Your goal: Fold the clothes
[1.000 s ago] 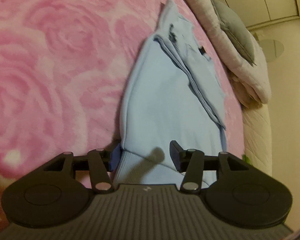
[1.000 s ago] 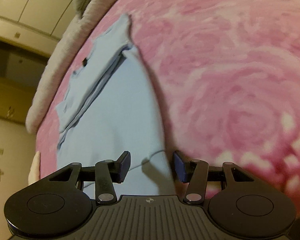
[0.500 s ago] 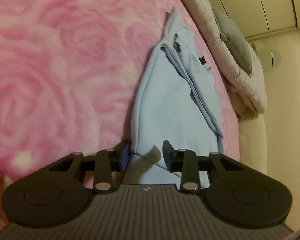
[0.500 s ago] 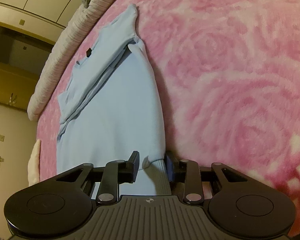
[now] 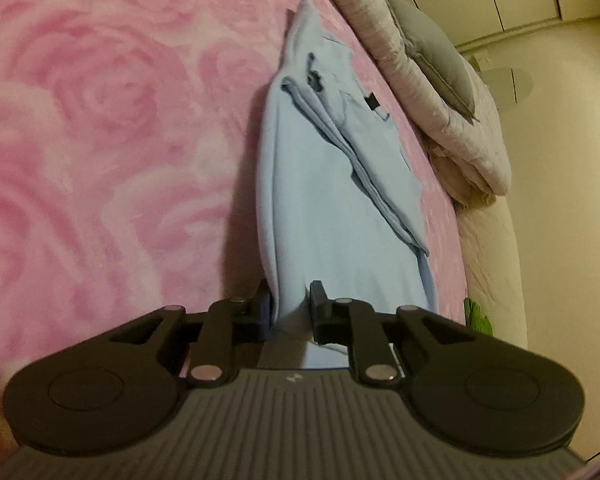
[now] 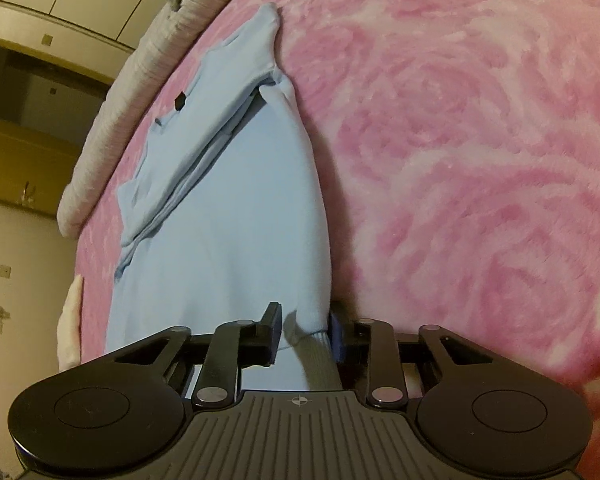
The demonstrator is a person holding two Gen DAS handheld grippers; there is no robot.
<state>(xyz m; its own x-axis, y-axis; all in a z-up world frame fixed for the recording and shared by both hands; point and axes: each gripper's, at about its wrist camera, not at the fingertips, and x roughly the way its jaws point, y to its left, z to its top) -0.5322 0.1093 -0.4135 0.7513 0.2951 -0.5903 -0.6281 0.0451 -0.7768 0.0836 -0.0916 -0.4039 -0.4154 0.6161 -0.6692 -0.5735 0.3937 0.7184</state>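
One light-blue sweater (image 5: 332,208) (image 6: 228,208) on a pink blanket (image 5: 100,120). Two tongs, left (image 5: 290,308) and right (image 6: 305,332), each clamping its hem at 6 o'clock. Both were wider a second ago.

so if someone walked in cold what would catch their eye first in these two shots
The bed's pink rose-patterned blanket fills most of both views. On it lies a light blue sweatshirt, stretched away towards the far edge, with a sleeve folded across it. Nearest the cameras, the left gripper and the right gripper each have their jaws closed on the garment's ribbed hem, at opposite corners.
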